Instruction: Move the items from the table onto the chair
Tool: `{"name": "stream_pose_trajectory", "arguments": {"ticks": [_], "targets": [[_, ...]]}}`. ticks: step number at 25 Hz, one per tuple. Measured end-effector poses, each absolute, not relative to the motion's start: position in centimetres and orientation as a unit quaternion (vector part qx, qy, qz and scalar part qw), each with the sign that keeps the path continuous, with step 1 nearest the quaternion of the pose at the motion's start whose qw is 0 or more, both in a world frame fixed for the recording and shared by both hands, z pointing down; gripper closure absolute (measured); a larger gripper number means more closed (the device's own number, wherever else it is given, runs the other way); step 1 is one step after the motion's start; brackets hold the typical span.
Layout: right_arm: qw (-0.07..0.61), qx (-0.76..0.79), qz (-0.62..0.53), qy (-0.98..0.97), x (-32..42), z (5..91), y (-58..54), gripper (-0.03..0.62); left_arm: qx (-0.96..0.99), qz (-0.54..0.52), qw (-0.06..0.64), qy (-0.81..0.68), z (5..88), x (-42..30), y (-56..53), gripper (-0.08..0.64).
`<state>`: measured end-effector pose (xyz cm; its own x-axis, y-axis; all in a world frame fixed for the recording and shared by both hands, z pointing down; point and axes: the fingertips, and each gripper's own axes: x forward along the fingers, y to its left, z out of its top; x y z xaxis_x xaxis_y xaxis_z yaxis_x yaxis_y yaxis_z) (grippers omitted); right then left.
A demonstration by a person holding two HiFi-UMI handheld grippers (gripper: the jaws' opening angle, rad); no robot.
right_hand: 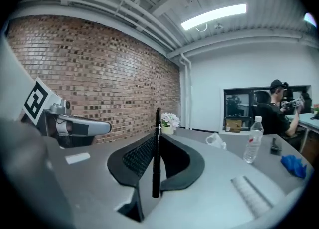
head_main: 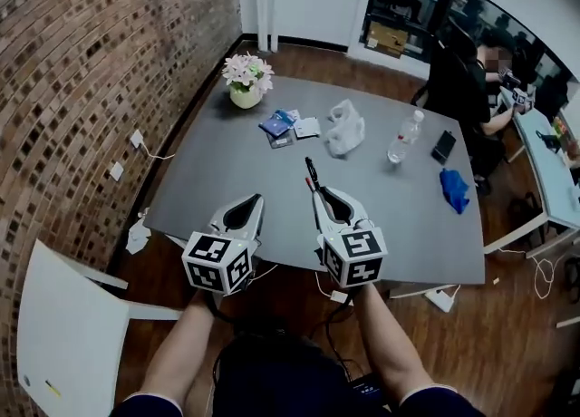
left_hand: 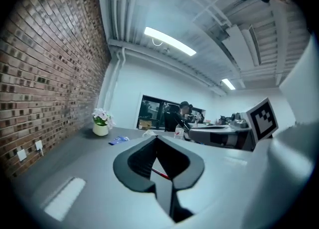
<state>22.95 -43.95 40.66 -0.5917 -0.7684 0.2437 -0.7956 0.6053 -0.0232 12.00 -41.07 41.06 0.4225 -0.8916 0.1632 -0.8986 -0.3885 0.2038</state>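
Pen (right_hand: 156, 173) clamped upright in right hand-held gripper (head_main: 318, 192), over bench (head_main: 227, 170) near edge. Left hand-held gripper (head_main: 257, 198) closed, empty. Likely carry step; next: swing to white chair (head_main: 63, 334), release.

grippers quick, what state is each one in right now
Left gripper: closed, nothing in it.
Right gripper: closed on a pen.
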Motion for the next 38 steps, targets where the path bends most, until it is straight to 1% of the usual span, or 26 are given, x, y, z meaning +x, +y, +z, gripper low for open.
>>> {"name": "stream_pose_trajectory", "arguments": {"ticks": [5, 11, 24, 34, 38], "targets": [[0.123, 0.484, 0.093, -0.861, 27.9, 43.1, -45.2, 0.551, 0.857, 0.027, 0.138, -0.496, 42.2, 16.5, -43.5, 0.548], [0.158, 0.499, 0.123, -0.843, 29.8, 46.7, -47.2, 0.551, 0.864, 0.035, 0.143, -0.482, 43.3, 18.0, -45.2, 0.548], [0.302, 0.459, 0.212, -0.809, 30.8, 61.8, -52.0, 0.549, 0.86, 0.069, 0.183, -0.472, 48.6, 17.6, -45.7, 0.548], [0.353, 0.425, 0.227, -0.802, 30.9, 65.8, -53.2, 0.549, 0.854, 0.079, 0.202, -0.472, 50.2, 17.0, -45.7, 0.548], [0.351, 0.417, 0.229, -0.807, 30.6, 65.8, -53.3, 0.548, 0.852, 0.077, 0.203, -0.477, 50.3, 16.6, -46.1, 0.548]]}}
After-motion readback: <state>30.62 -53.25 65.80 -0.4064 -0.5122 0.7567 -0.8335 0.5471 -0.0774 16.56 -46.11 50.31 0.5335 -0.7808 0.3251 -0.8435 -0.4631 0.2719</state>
